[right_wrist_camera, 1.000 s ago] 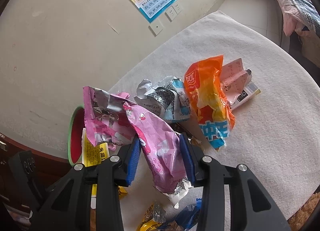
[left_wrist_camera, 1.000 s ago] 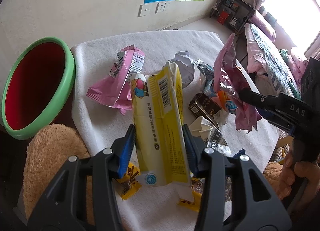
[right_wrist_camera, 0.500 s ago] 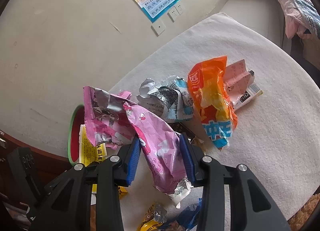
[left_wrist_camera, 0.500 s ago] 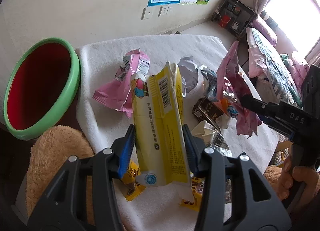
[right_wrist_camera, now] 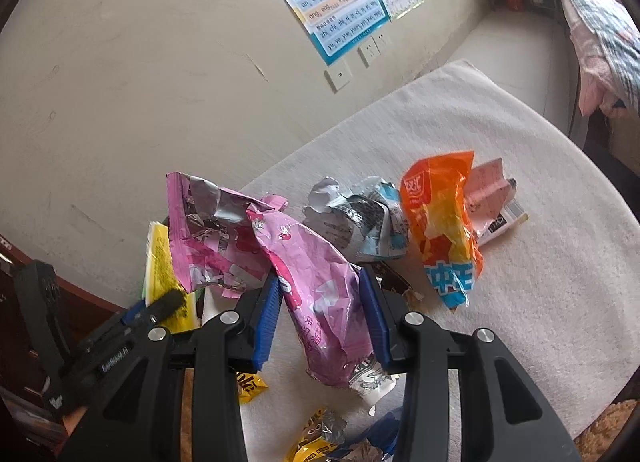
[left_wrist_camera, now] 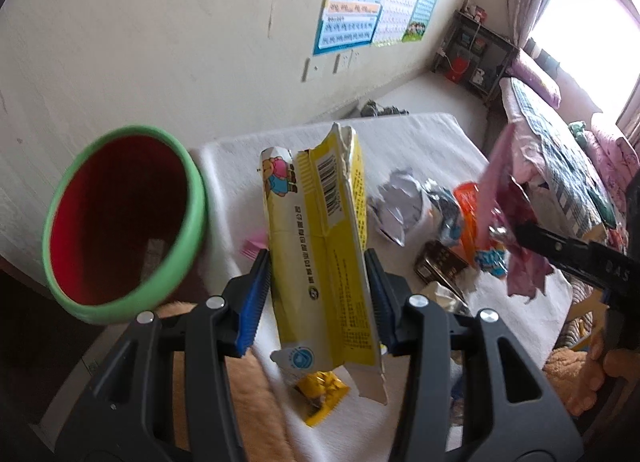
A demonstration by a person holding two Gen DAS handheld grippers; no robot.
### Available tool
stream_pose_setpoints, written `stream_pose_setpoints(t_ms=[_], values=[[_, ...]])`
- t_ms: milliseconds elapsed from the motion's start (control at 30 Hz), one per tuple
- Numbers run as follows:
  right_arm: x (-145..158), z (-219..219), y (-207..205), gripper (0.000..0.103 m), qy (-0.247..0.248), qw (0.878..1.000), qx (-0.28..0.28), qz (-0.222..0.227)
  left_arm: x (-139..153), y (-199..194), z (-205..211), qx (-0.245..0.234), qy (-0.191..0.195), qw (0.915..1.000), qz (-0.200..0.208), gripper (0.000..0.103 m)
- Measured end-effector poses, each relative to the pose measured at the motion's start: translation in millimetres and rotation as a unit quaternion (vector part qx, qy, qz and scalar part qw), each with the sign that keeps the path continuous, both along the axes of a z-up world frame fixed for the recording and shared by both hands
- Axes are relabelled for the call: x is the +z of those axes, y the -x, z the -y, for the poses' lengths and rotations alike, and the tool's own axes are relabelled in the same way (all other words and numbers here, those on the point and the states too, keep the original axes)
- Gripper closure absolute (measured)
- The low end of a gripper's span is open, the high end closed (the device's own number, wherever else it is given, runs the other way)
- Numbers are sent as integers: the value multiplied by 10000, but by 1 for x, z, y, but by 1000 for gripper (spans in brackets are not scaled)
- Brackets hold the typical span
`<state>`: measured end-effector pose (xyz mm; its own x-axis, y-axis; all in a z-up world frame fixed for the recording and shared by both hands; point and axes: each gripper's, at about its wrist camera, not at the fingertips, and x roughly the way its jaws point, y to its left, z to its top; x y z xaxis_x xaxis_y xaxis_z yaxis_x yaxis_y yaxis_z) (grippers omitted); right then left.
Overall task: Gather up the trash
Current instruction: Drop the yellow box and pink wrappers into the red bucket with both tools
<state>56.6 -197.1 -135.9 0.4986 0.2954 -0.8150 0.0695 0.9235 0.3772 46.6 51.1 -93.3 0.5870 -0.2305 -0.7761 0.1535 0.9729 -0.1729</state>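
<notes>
Far left, off the tabletop's (left_wrist_camera: 420,142) edge: green-rimmed red bin (left_wrist_camera: 120,218), mouth tilted toward the camera. Next, left gripper (left_wrist_camera: 318,294), blue-padded fingers (left_wrist_camera: 253,302) clamped on an upright yellow packet (left_wrist_camera: 320,246), held clear of the white-covered tabletop, just right of the bin. Further right, loose on the cloth: crumpled silver wrapper (right_wrist_camera: 356,218), orange bag (right_wrist_camera: 440,214). Right gripper (right_wrist_camera: 320,314), fingers closed on a crumpled pink bag (right_wrist_camera: 316,282), lifted off the cloth.
</notes>
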Motion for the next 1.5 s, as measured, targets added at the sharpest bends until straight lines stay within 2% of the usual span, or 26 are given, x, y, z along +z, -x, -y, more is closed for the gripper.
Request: stream_pose_setpoints(t_ms=[167, 433, 633, 967, 1100, 1267, 1333, 1367, 1400, 1500], values=[[7, -12, -4, 65, 56, 10000, 3, 53, 2, -7, -31, 272, 207, 9994, 7, 58], [-11, -52, -14, 65, -70, 9997, 132, -173, 2, -21, -88, 875, -14, 9961, 142, 58], [-19, -94, -37, 65, -414, 9983, 297, -267, 3, -26, -135, 1272, -17, 9918, 135, 58], [-19, -188, -93, 65, -406, 9937, 1008, -276, -22, -34, -182, 1482, 85, 9887, -228, 58], [-34, -213, -112, 65, -625, 9909, 1063, -540, -32, -38, -184, 1475, 55, 9884, -353, 58], [-42, -241, -124, 64, -507, 9890, 1243, -617, -39, -44, -190, 1500, 26, 9878, -414, 58], [-37, -249, -123, 61, -595, 9879, 1316, -567, -42, -46, -192, 1599, -22, 9861, -449, 55], [-36, -253, -125, 49, -670, 9868, 1366, -548, -43, -48, -194, 1671, -59, 9847, -481, 45], [-34, -254, -127, 29, -714, 9864, 1386, -514, -45, -49, -195, 1760, -87, 9829, -540, 30], [-25, -251, -125, 27, -628, 9876, 1405, -321, -47, -46, -198, 1917, -23, 9799, -544, 27]])
